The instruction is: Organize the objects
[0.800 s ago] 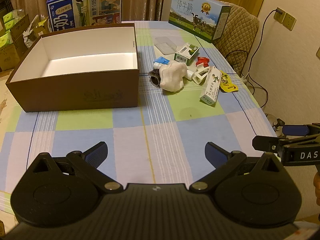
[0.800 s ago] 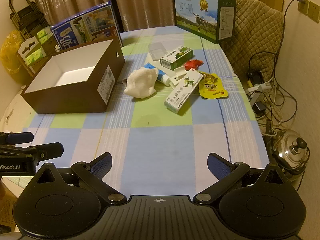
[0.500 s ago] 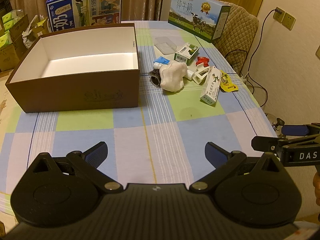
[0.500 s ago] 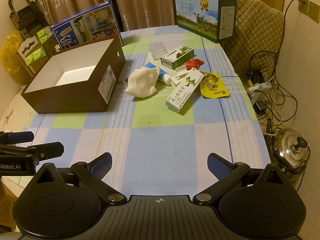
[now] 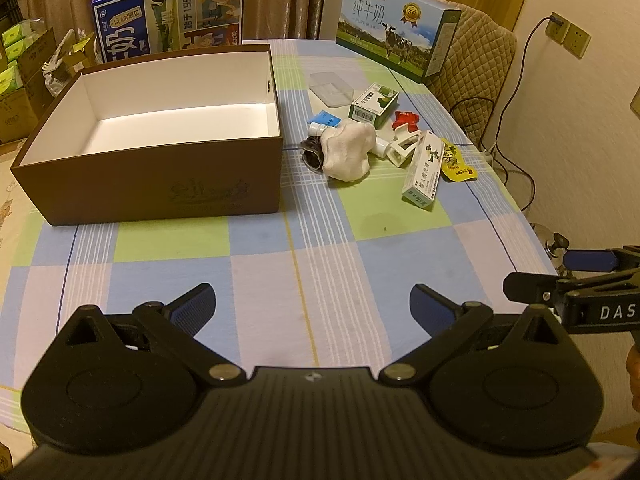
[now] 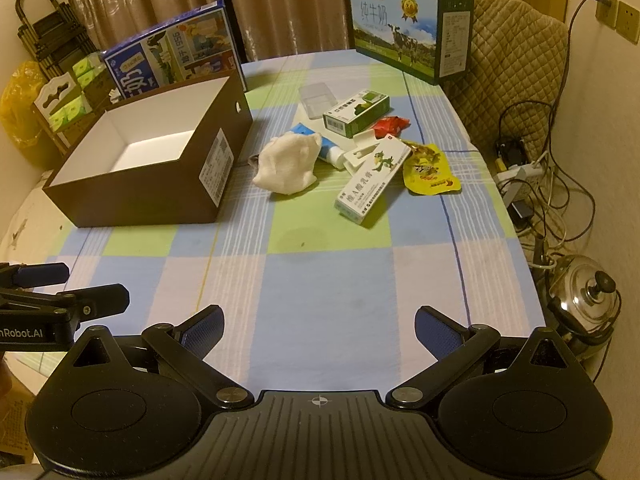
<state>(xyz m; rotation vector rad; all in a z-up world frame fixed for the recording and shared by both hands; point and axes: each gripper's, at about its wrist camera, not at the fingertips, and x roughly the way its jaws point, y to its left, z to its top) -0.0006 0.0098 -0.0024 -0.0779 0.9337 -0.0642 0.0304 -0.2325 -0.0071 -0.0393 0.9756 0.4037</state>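
A checked tablecloth [image 5: 320,288] in blue, green and pink is seen covering the table. The left gripper [image 5: 312,306] is held low over the near edge, its jaws spread wide with nothing between them. The right gripper [image 6: 318,326] is likewise spread wide and empty, and is held over the same near edge.

In the left wrist view, an open brown cardboard box [image 5: 160,196] with a white, empty interior is placed at 11 o'clock. A cluster of loose items is found at 1 o'clock, just beside the box's right wall. A crumpled white cloth [image 5: 348,152] is laid at the cluster's near left, touching a small dark object [image 5: 313,155] that cannot be identified. A blue and white tube [image 6: 326,148] is partly covered by the cloth. A long white ointment box [image 6: 372,180] is tilted at the near right, with a yellow snack pouch [image 6: 430,168] just beside it. Behind these, a green and white carton [image 6: 356,114], a red packet [image 6: 392,125], a white plastic piece [image 5: 400,148] and a clear plastic container [image 5: 331,89] are set.

Two milk cartons are stood at the far edge: a blue one [image 5: 168,20] at 11 o'clock, a green one [image 5: 396,40] at 1 o'clock.
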